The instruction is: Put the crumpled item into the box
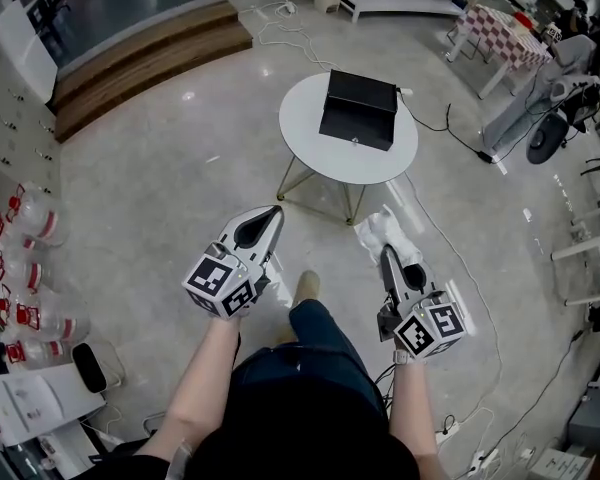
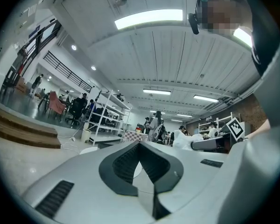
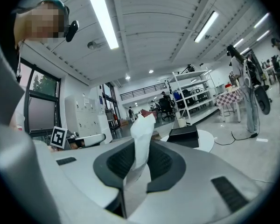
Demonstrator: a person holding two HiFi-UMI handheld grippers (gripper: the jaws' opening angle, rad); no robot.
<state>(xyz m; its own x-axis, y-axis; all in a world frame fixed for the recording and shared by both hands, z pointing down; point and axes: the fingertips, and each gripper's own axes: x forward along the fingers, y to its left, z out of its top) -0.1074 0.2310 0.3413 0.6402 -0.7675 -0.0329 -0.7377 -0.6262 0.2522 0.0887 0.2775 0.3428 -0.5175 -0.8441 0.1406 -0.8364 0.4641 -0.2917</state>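
Left gripper (image 1: 270, 218): its 2 jaws are together with nothing between them. It is held low on the person's left and points toward the table, with no part in the work.
Table (image 1: 305, 138): round and white, straight ahead, well apart from both grippers.
Box (image 1: 358, 108): black, standing on the table toward its far side. From here I cannot tell whether its top is open.
Paper (image 1: 380, 230): the white crumpled item. It is pinched at its lower part and the rest sticks out past the jaw tips. It hangs in the air over the floor, short of the table's near edge and not yet in the box.
Right gripper (image 1: 388, 255): its 2 jaws are clamped on the paper, and the right gripper view shows the pads pressing it from both sides. It points at the table.
Step in hand: carrying, by my reading. The pick-up looks done, with 1 stretch of floor left before the drop.
Next move: probably bring the right gripper forward and up over the table's rim, centre the paper above the box, then part the jaws. The paper is light and loose, so it needs to be low over the box at release or it may drift onto the table.
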